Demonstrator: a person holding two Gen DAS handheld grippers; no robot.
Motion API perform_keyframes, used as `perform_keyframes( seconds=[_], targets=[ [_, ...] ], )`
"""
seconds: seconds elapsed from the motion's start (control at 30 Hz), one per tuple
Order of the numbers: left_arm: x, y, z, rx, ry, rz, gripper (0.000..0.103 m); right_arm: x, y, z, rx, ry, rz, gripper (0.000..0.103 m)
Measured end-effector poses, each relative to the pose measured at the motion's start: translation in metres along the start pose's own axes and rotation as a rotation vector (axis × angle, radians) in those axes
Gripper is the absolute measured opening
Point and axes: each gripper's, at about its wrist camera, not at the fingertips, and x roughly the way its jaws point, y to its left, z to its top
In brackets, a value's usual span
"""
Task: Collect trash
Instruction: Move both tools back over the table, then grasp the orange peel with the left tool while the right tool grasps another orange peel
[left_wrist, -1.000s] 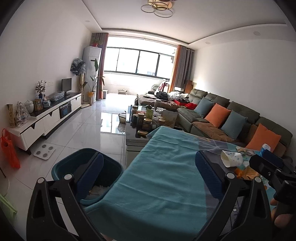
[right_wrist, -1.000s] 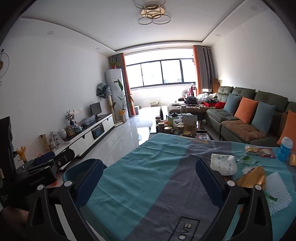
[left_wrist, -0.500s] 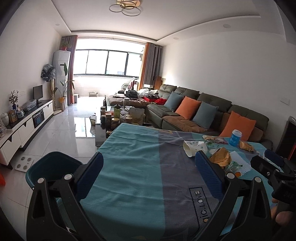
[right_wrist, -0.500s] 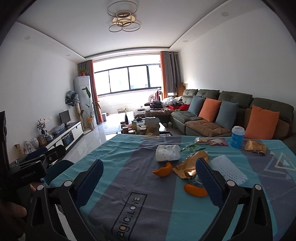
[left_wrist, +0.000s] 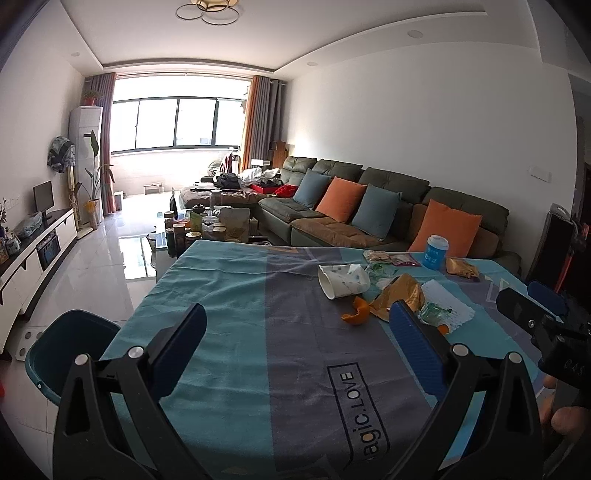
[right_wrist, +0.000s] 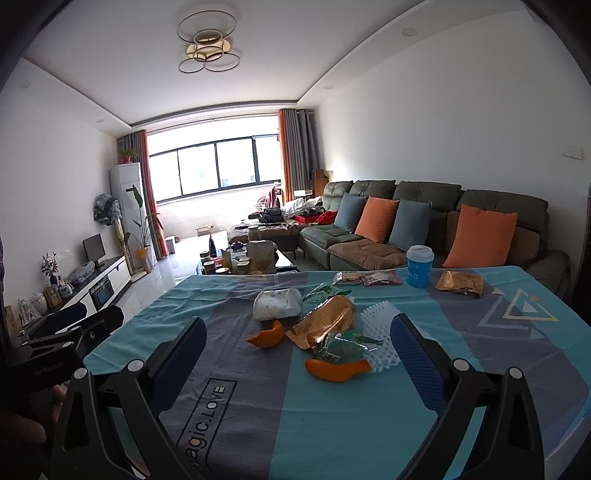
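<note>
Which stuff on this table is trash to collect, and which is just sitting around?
Trash to collect:
tipped paper cup
orange peels
gold wrapper
white foam net
teal bin, where it likely goes

Just around:
upright blue cup
sealed snack packets
sofa cushions

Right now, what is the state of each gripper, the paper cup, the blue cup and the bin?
Left gripper: open, empty.
Right gripper: open, empty.
Paper cup: on its side.
Blue cup: upright, lid on.
Bin: on the floor beside the table, inside hidden.

Two orange peels (right_wrist: 267, 335) (right_wrist: 338, 369), two paper cups (right_wrist: 277, 308) (right_wrist: 419, 266), one foam net (right_wrist: 380, 325), four cushions (right_wrist: 480, 236).
</note>
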Motion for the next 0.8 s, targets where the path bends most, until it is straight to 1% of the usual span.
perform_keyframes(
  seconds=[0.2,0.4,0.57,0.67,0.8],
  targets=[
    [0.029,-0.014,0.003,0.030,0.044,-0.032,0.098,0.014,-0.020,0.002,0.022,0.028,-0.040,0.096],
    [0.064,-0.031,0.006,0.049,0.088,-0.059,0.098,0.036,-0.045,0.003,0.040,0.075,-0.084,0.096],
    [0.096,-0.042,0.004,0.052,0.140,-0.081,0.098,0.056,-0.062,0.000,0.045,0.134,-0.111,0.096],
    [0.115,-0.047,0.000,0.053,0.175,-0.086,0.098,0.067,-0.065,-0.004,0.046,0.170,-0.106,0.096],
    [0.141,-0.054,-0.003,0.050,0.223,-0.097,0.097,0.086,-0.062,-0.015,0.048,0.247,-0.082,0.096]
  ],
)
